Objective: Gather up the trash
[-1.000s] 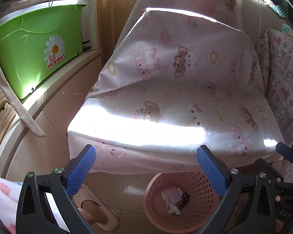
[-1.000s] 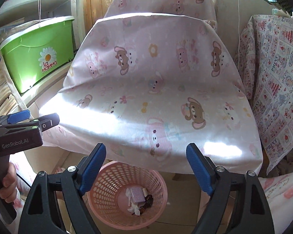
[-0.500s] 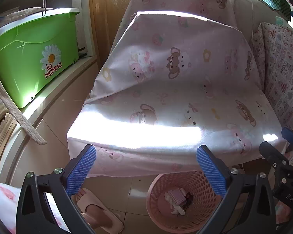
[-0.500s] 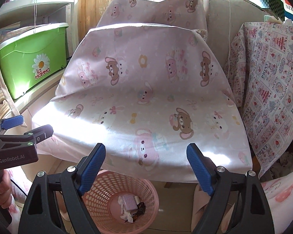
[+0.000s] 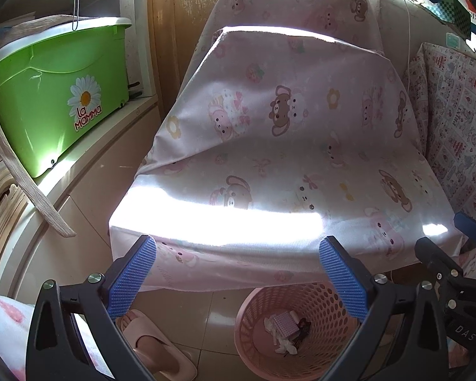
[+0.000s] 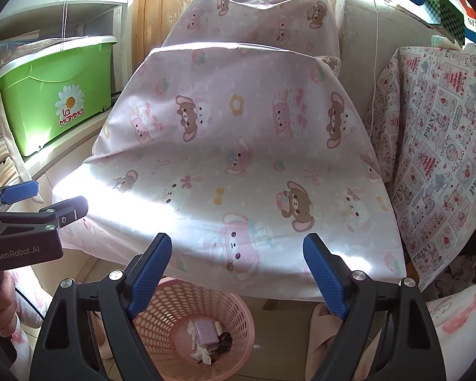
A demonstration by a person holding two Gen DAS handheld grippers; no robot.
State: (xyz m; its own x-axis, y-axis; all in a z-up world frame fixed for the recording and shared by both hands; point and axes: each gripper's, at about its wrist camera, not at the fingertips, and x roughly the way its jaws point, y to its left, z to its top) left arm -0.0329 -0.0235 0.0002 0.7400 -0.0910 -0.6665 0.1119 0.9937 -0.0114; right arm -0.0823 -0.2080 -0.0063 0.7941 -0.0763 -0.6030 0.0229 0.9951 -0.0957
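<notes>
A pink perforated basket (image 5: 314,333) (image 6: 187,327) stands on the tiled floor in front of a chair draped in pink bear-print cloth (image 5: 285,146) (image 6: 238,146). Trash (image 5: 284,327) (image 6: 208,338) lies in its bottom: white crumpled paper, a small checked packet and something dark. My left gripper (image 5: 238,276) is open and empty, above and behind the basket. My right gripper (image 6: 236,273) is open and empty too, above the basket's far rim. No trash shows on the seat.
A green lidded bin (image 5: 54,101) sits on a white shelf at the left. A patterned cloth (image 6: 441,158) hangs at the right. A slippered foot (image 5: 149,343) stands left of the basket. The left gripper's body (image 6: 25,228) shows at the right wrist view's left edge.
Both grippers have pulled back and tilted up a little, so the chair sits lower and more of its back shows. Both stay open and empty. The basket's contents are unchanged.
</notes>
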